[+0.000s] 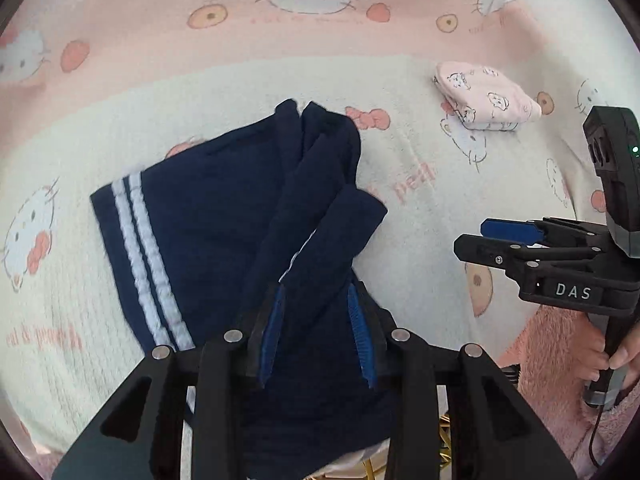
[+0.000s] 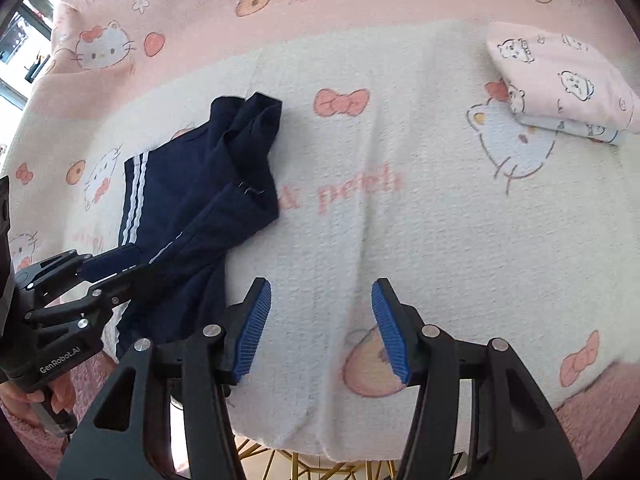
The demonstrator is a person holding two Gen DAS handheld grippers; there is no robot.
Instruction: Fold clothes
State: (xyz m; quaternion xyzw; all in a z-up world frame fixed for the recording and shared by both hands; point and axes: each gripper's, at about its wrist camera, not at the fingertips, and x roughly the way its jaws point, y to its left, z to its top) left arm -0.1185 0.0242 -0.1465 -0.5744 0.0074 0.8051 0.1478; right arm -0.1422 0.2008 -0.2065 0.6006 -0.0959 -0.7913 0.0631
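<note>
Gripping a bunched fold of the navy garment [image 1: 224, 216], the left gripper [image 1: 316, 328] pointed steeply down, its blue ribbed pads [image 1: 276, 332] pressed against the dark cloth on both sides. From that pinch the fabric ran up and away, rumpled into thick ridges, while the rest of the garment lay flat on the blanket [image 1: 420, 208] to the left, its hem marked by two white stripes [image 1: 144, 256]. A thin white line of trim showed along one raised fold just above the pads.

In the right wrist view, the right gripper [image 2: 320, 328] hung over bare blanket with its jaws apart and nothing between them; only the cream, waffle-textured cloth and a printed peach shape showed in the gap. The navy garment lay to its left, near but not touching the left-hand pad. In the left wrist view the same gripper appeared at the right edge, seen from the side, with a hand [image 1: 624, 356] wrapped round its handle against a fuzzy pink sleeve [image 1: 556, 364].

Farther back, well apart from the navy garment, a small stack of folded pink clothes [image 2: 568, 80] printed with little cartoon animals rested on the cream part of the blanket. Beyond it the blanket turned pink, patterned with cat faces, bows and round fruit. Below the blanket's near edge some gold-coloured rods [image 2: 296, 464] were visible.
</note>
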